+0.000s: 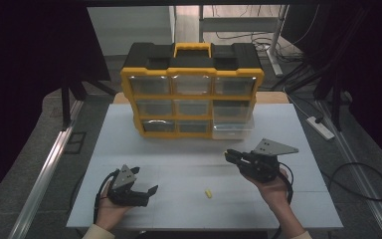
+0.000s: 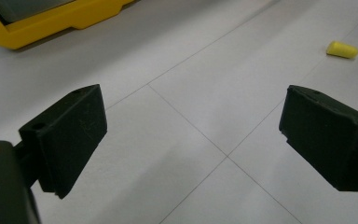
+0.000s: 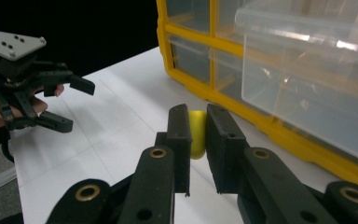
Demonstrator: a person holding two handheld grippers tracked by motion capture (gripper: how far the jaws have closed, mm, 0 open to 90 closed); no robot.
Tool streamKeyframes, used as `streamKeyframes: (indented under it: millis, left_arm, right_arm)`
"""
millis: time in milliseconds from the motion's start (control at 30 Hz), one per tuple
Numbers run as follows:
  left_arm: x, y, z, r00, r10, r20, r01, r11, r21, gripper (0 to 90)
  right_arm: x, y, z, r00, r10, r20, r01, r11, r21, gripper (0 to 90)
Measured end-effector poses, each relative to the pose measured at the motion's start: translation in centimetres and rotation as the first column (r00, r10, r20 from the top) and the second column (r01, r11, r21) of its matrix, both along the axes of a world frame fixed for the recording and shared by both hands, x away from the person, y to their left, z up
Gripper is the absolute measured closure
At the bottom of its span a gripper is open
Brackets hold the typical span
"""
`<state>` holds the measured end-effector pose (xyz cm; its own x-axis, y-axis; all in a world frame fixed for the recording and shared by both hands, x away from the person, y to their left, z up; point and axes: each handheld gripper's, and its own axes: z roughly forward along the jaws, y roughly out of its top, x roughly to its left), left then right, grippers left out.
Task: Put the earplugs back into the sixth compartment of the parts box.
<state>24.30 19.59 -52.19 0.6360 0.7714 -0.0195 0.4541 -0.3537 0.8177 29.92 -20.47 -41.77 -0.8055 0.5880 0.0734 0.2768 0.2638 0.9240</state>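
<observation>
My right gripper (image 1: 229,155) (image 3: 197,113) is shut on a small yellow foam plug (image 3: 196,133), held above the white table in front of the yellow-and-black drawer organizer (image 1: 191,89) (image 3: 186,51). The organizer's bottom right clear drawer (image 1: 234,130) (image 3: 307,70) is pulled out, just beyond the held plug. A second yellow plug (image 1: 208,192) (image 2: 342,49) lies loose on the table between the hands. My left gripper (image 1: 145,180) (image 2: 191,112) (image 3: 74,105) rests low at the near left, open, with nothing between its jaws.
The white table top (image 1: 179,159) has bare room in front of the organizer. A metal rail (image 1: 45,174) runs along the left side. On the floor at the right lie a power strip (image 1: 320,127) and loose cables (image 1: 363,184).
</observation>
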Motion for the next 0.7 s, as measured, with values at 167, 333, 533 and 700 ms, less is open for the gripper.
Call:
streamKeyframes:
  millis: [167, 333, 533, 700]
  left_arm:
    - [0.0, 0.0, 0.0, 1.0, 0.001, 0.001, -0.001, 1.0, 0.001, 7.3]
    - [0.0, 0.1, 0.1, 1.0, 0.004, 0.003, -0.004, 1.0, -0.001, 7.2]
    - [-0.1, 0.2, 0.1, 1.0, 0.004, 0.005, -0.004, 1.0, -0.003, 7.2]
    - [-0.1, 0.3, 0.1, 1.0, 0.007, 0.006, -0.007, 1.0, -0.005, 7.3]
  right_arm:
    - [0.1, 0.0, 0.9, 0.9998, -0.001, 0.021, 0.001, 1.0, 0.012, 79.6]
    - [0.3, 0.2, 1.5, 0.9993, -0.002, 0.038, 0.002, 1.0, 0.012, 79.6]
    - [0.7, 0.2, 2.2, 0.9985, -0.024, 0.049, 0.023, 1.0, 0.02, 79.6]
    - [1.2, 0.0, 3.3, 0.9969, -0.043, 0.066, 0.041, 0.998, 0.042, 79.7]
